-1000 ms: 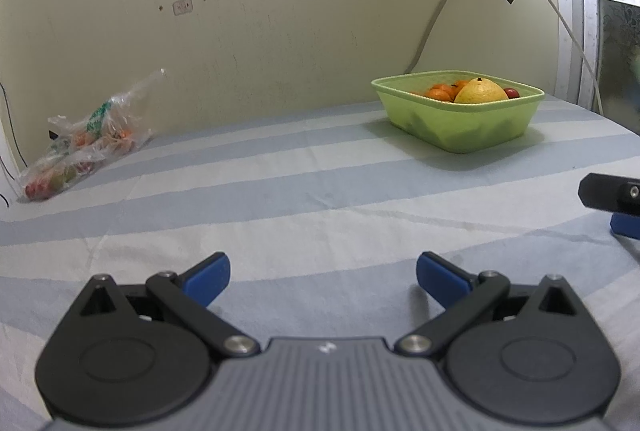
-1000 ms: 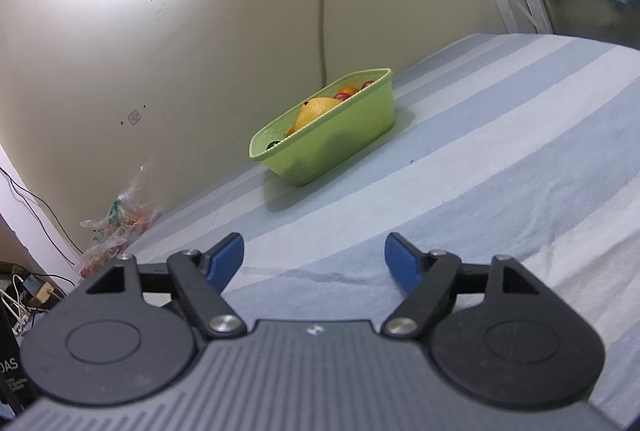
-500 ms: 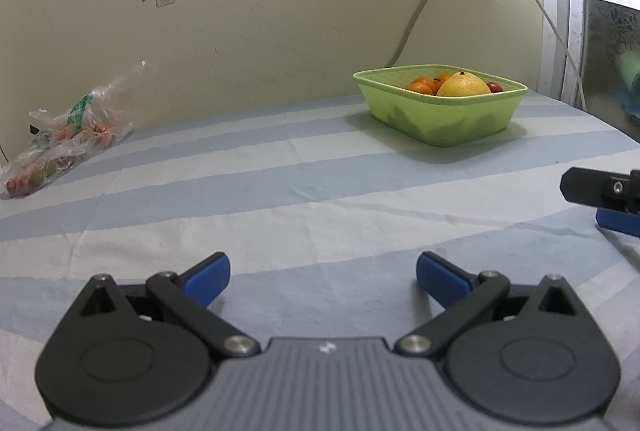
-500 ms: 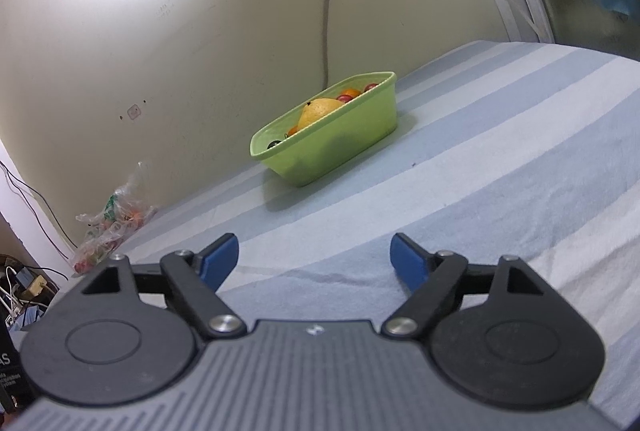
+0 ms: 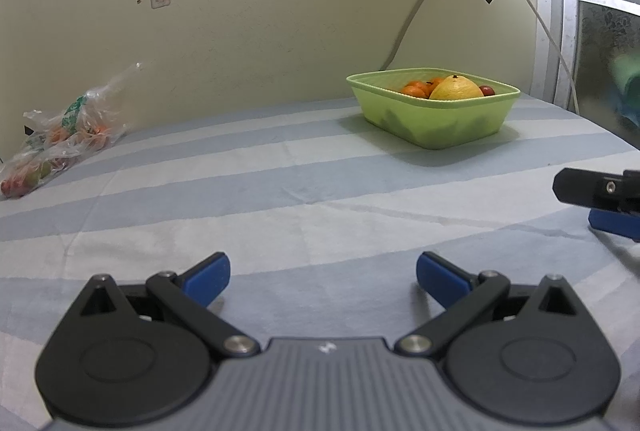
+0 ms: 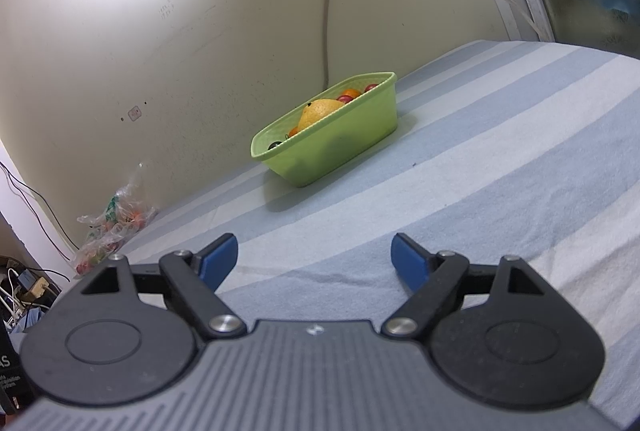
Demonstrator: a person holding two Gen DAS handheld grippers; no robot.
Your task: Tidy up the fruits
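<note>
Blue-padded left tool (image 5: 322, 277): I have it spread wide, nothing between its pads, over striped cloth (image 5: 280, 199) that covers the desk. Right tool (image 6: 314, 257): its jaws have just been opening and now stand wide, holding nothing. Green basket (image 5: 434, 125): sits toward the far right corner of the desk by the wall, well apart from both tools. In it I see a large yellow fruit (image 5: 456, 90), small oranges (image 5: 414, 89) and a red fruit (image 5: 487, 90). Clear plastic bag of fruit (image 5: 60, 135): lies at the far left edge against the wall.
</note>
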